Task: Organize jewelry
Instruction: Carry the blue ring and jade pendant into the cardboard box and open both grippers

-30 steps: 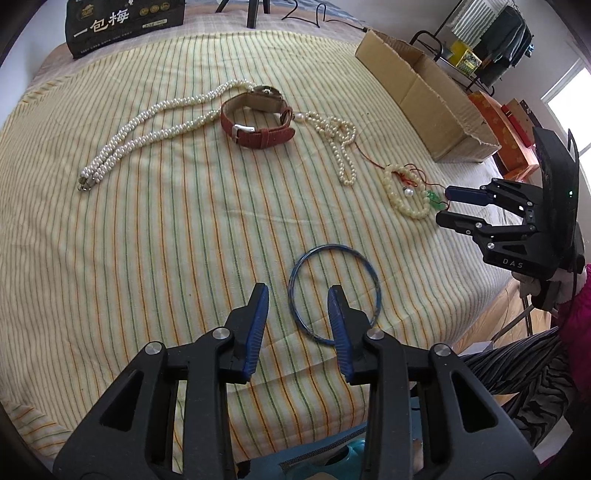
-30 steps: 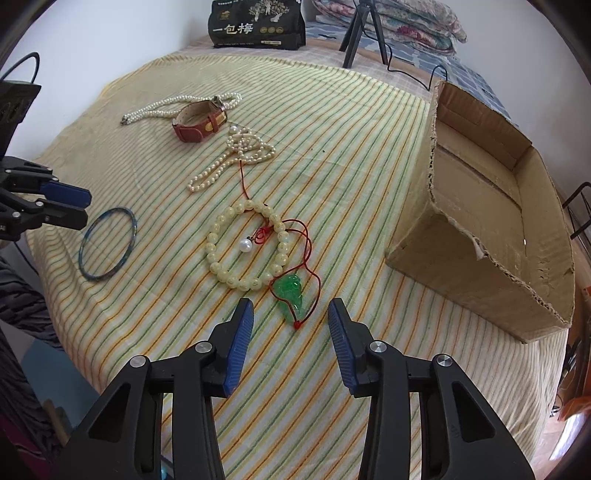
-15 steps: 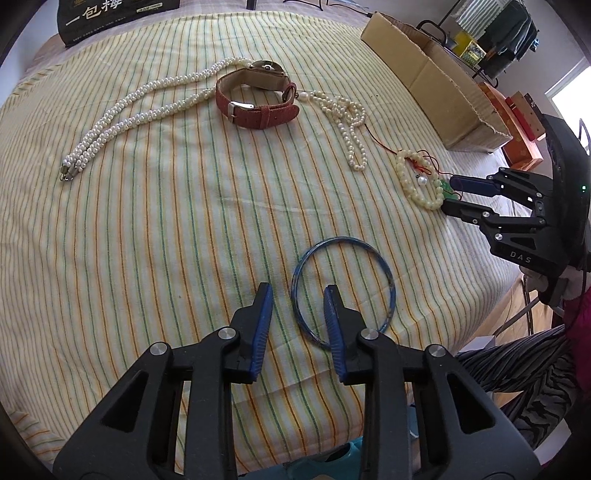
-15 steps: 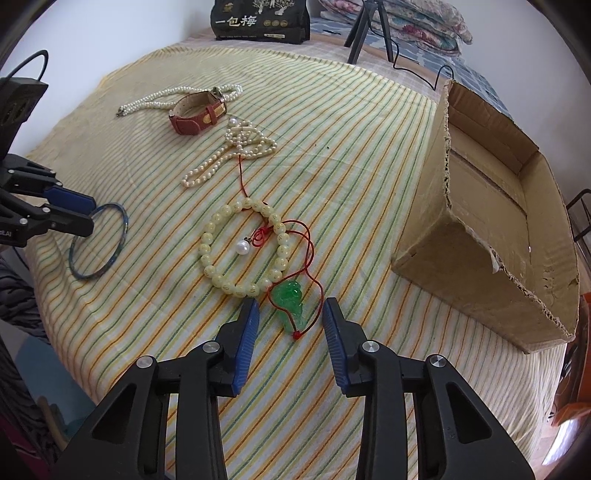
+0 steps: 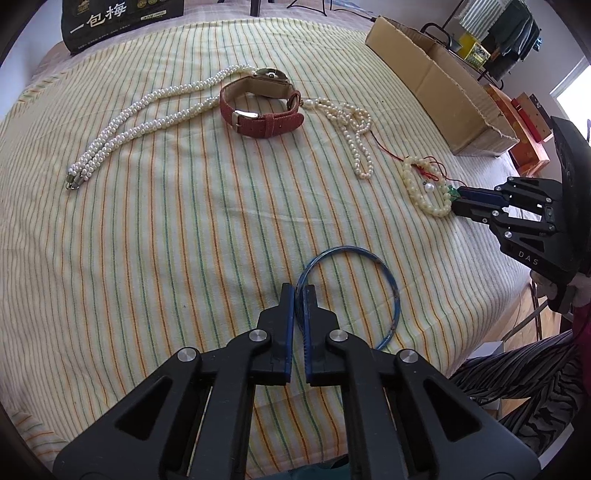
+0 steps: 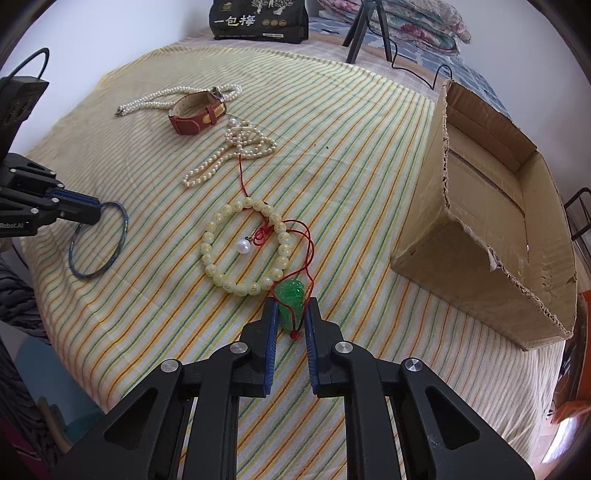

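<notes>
The left gripper (image 5: pixel 299 291) is clamped on the blue bangle (image 5: pixel 391 284), and the right gripper (image 6: pixel 291 308) is closed around the green pendant (image 6: pixel 291 297) on the bed (image 6: pixel 351 155).

A black bag (image 5: pixel 122 18) at the far edge of the bed, toward eleven o'clock in the left wrist view, carries the large white characters "一包梅"; the small gold emblems beside them are too fine to read. The same bag (image 6: pixel 258 20) shows at twelve o'clock in the right wrist view. The right gripper (image 5: pixel 460 203) bears "DAS" on its body at three o'clock. The left gripper (image 6: pixel 96 213) shows "Robot.AI" at nine o'clock.
</notes>
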